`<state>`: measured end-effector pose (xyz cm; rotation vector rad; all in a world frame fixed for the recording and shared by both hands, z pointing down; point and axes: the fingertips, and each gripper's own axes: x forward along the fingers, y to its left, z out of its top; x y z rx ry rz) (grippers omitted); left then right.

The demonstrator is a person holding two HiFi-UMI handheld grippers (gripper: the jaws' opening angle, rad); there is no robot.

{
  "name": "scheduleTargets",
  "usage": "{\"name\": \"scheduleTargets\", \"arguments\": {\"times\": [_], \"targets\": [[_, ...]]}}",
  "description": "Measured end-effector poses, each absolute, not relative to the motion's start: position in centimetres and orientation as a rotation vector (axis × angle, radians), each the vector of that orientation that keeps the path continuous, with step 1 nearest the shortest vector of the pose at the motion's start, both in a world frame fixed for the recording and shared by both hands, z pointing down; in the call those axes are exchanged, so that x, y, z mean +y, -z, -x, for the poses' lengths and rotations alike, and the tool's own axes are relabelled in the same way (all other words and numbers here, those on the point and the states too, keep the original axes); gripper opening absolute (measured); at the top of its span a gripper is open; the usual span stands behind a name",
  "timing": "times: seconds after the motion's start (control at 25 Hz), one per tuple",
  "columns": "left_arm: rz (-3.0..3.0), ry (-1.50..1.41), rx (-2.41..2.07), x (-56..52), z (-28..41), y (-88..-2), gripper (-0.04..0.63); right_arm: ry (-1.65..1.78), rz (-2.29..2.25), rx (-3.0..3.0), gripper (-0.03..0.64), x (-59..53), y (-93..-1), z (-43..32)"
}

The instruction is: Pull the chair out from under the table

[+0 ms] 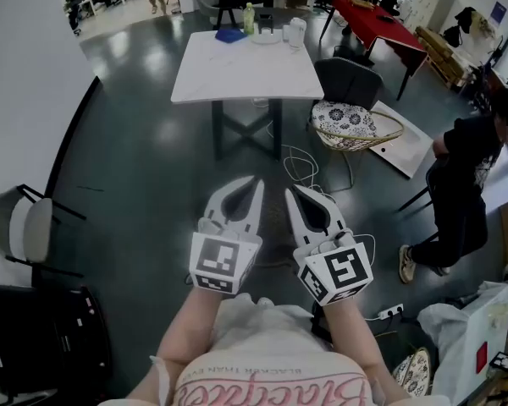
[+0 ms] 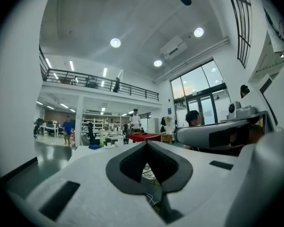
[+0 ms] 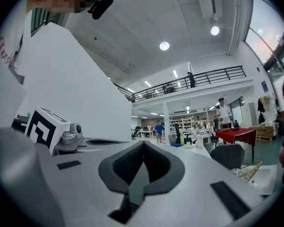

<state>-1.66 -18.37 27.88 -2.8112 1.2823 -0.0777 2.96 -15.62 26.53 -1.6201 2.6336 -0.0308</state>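
From the head view, the left gripper (image 1: 256, 179) and the right gripper (image 1: 292, 190) are side by side in front of the person's body. Both point to twelve o'clock, with their jaws drawn together and nothing between them. The white table (image 1: 245, 70) stands at twelve o'clock from them, well apart, with a green bottle (image 1: 249, 17) at its far edge. The chair (image 1: 348, 80) is at one o'clock, its dark back just beside the table's right edge. Its seat, with a patterned cushion (image 1: 342, 118), shows clear of the tabletop. A white cable (image 1: 301, 164) loops on the floor between the grippers and the table. A person in black (image 1: 462, 180) bends at three o'clock, and a grey chair (image 1: 24, 225) sits at nine o'clock.

In the left gripper view the left gripper (image 2: 146, 143) points level, its jaws closed tip to tip on nothing. The right gripper (image 2: 213, 136) lies at three o'clock, and a red table (image 2: 143, 137) shows far off at twelve.

In the right gripper view the right gripper (image 3: 143, 143) has its jaws pressed together and empty. The left gripper (image 3: 61, 134) lies at nine o'clock. The chair (image 3: 232, 156) stands at three o'clock, apart from the tips, with the red table (image 3: 235, 135) behind it.
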Motion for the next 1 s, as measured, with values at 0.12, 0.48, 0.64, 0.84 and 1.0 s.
{"name": "scheduleTargets", "arguments": {"times": [0.12, 0.48, 0.64, 0.84, 1.0], "targets": [[2.812, 0.066, 1.254, -18.3, 1.3, -27.8, 0.005, 0.019, 1.626, 2.626, 0.005, -15.8, -26.2, -3.0], [2.787, 0.028, 1.234, -18.1, 1.5, -26.7, 0.005, -0.099, 1.636, 2.622, 0.005, -16.0, -24.8, -2.8], [2.777, 0.025, 1.212, -18.2, 1.6, -26.1, 0.005, -0.12, 1.624, 2.636, 0.005, -16.0, -24.7, -2.1], [2.778, 0.028, 1.188, -18.4, 1.6, -25.6, 0.005, -0.143, 1.622, 2.648, 0.005, -16.3, -24.4, -1.4], [2.788, 0.034, 1.175, -18.6, 1.8, -25.8, 0.005, -0.155, 1.63, 2.657, 0.005, -16.4, -24.7, -0.9]]}}
